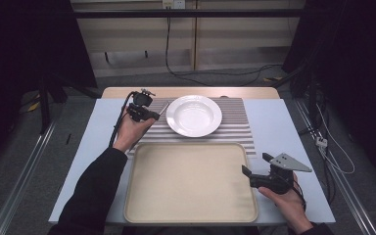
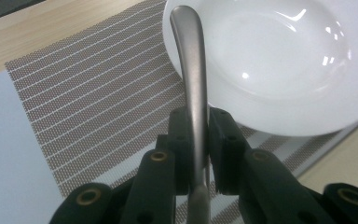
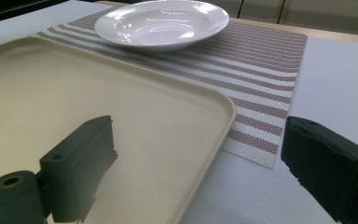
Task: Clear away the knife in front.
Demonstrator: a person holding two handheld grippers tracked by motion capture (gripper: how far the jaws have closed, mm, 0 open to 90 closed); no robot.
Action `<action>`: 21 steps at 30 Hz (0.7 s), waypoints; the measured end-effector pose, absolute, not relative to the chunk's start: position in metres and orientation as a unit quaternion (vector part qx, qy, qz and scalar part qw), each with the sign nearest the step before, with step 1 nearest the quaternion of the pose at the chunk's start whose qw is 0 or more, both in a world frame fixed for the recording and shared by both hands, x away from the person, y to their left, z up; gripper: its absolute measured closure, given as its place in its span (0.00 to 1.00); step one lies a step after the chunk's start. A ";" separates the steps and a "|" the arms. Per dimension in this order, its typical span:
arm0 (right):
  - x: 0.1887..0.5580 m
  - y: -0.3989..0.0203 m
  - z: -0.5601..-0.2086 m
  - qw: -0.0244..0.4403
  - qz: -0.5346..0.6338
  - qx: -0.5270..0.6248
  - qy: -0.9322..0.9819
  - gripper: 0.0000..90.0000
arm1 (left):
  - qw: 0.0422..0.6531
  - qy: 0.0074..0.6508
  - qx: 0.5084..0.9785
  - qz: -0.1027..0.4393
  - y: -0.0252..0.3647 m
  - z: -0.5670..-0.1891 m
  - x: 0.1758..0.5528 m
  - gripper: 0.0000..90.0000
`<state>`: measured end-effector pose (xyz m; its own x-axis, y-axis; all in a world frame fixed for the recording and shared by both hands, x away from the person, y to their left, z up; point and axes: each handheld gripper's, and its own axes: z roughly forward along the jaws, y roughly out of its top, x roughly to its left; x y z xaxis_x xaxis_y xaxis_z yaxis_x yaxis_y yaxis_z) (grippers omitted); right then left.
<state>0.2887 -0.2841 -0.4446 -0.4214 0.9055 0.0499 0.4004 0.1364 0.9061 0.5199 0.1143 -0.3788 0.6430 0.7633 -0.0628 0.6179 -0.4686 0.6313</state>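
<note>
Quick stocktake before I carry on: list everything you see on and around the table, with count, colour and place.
plate: 1, white, on the placemat at the far middle of the table
placemat: 1, brown and white striped, under the plate, behind the tray
tray: 1, cream, near middle of the table, nothing on it
utensil handle: 1, silver metal, held in the left gripper beside the plate's left rim; its working end is hidden
table: 1, pale blue top with a wooden far edge
left gripper: 1, black, shut on the handle, left of the plate
right gripper: 1, black with grey plate, open, at the tray's right edge
</note>
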 end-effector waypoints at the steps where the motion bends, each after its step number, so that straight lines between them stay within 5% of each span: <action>1: 0.289 -0.284 -0.445 0.271 0.465 0.464 0.703 0.10 | 0.317 0.407 0.849 0.115 0.114 -0.379 0.520 0.89; 21: 0.289 -0.284 -0.444 0.273 0.464 0.463 0.704 0.10 | 0.312 0.377 0.864 0.115 0.110 -0.375 0.469 0.89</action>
